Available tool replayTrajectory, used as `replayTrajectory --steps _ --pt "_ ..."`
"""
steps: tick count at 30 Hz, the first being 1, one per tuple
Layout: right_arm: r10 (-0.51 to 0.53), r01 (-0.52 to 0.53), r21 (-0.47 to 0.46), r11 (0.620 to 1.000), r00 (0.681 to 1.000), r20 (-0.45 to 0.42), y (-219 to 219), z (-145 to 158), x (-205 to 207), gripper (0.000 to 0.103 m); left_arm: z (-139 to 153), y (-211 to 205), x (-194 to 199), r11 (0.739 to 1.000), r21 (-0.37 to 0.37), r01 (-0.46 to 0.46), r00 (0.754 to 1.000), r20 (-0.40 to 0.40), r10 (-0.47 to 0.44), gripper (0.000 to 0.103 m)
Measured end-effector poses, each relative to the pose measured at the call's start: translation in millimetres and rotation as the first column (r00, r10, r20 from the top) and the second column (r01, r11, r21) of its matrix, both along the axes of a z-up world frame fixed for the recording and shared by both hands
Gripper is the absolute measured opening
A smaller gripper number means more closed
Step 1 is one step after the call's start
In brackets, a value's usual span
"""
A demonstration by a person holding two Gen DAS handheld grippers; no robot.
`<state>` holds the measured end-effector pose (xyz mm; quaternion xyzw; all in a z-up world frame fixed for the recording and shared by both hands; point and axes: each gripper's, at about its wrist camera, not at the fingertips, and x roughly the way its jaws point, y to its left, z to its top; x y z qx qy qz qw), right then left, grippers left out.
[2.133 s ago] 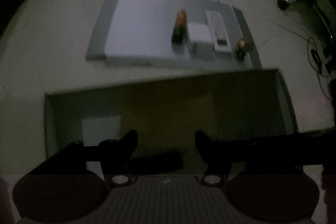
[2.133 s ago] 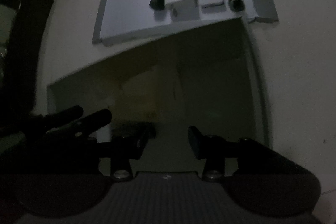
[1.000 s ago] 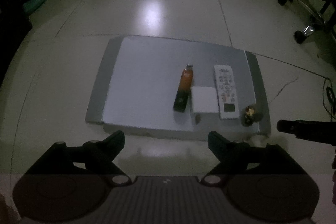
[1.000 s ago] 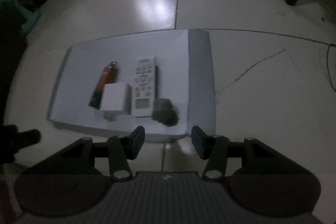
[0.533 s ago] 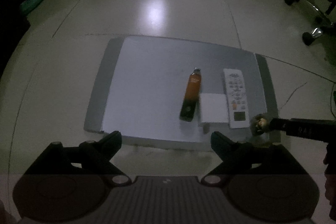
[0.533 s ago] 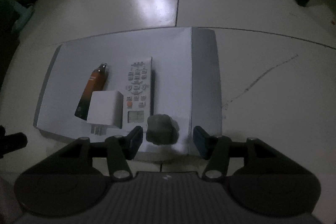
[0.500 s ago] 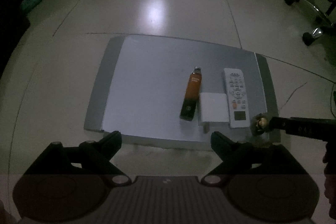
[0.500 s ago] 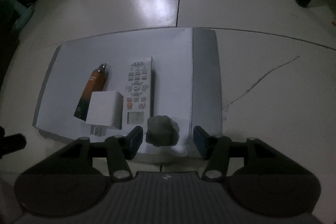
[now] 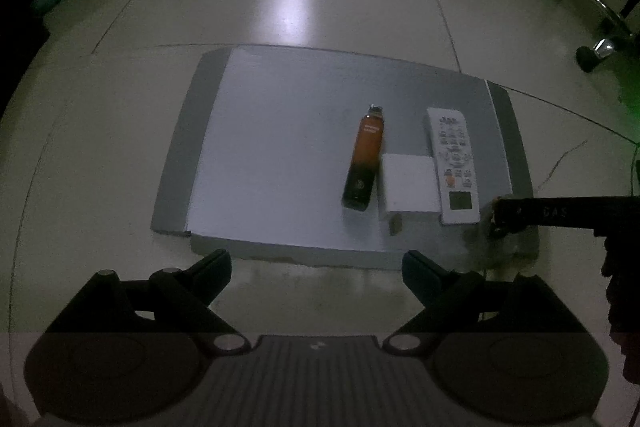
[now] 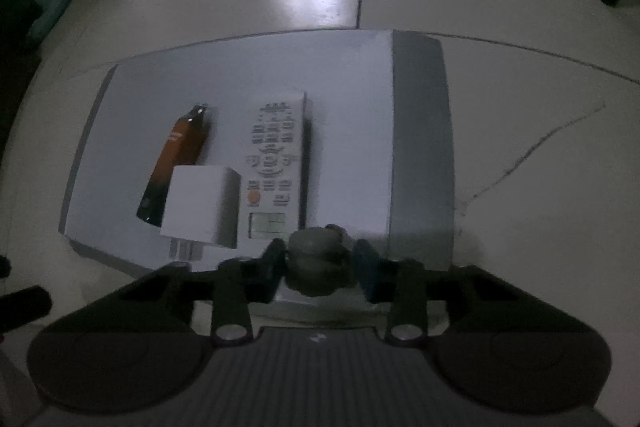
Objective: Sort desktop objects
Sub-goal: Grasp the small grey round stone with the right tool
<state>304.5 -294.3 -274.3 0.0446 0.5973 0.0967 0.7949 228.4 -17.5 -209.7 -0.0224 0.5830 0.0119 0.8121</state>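
The right tool point(image 10: 320, 261) was closing its jaws around a small grey rounded object point(image 10: 316, 261) at the near edge of the grey board point(image 10: 420, 147) on the floor, beside the white remote point(image 10: 276, 163), while the left tool point(image 9: 316, 267) hung wide apart and empty.

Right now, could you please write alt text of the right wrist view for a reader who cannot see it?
The right gripper is closing its jaws around a small grey lump at the near edge of a white board on the floor. Beyond it lie a white remote, a white charger block and an orange-and-black tube, side by side.
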Motion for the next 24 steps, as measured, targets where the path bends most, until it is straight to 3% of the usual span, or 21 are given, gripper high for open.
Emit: replayTrajectory --steps 9,13,17,22,24 --pt "-0.007 0.005 -0.044 0.999 0.999 -0.033 7.6 -11.3 1.8 0.044 -5.6 -0.6 0.4 1.0 -0.004 0.008 1.0 -0.012 -0.008 0.093" --pt "0.009 -0.009 -0.04 0.999 1.0 -0.015 7.7 -14.2 -1.8 0.035 -9.4 -1.6 -0.2 1.0 -0.006 0.009 1.0 -0.018 -0.009 0.093" --pt "0.013 -0.013 -0.027 1.0 1.0 -0.004 5.7 -10.0 -3.8 0.035 -12.6 -3.8 -2.1 1.0 -0.026 0.018 1.0 -0.012 -0.018 0.093" --pt "0.016 -0.016 0.014 1.0 1.0 0.004 4.2 1.2 -4.5 0.035 -10.8 4.5 0.8 0.987 -0.159 -0.025 1.0 0.004 0.026 0.093" --pt "0.014 -0.014 0.028 1.0 1.0 0.003 4.3 2.7 -4.8 0.035 -10.6 7.0 2.4 0.983 -0.179 -0.046 0.999 0.001 0.047 0.093"
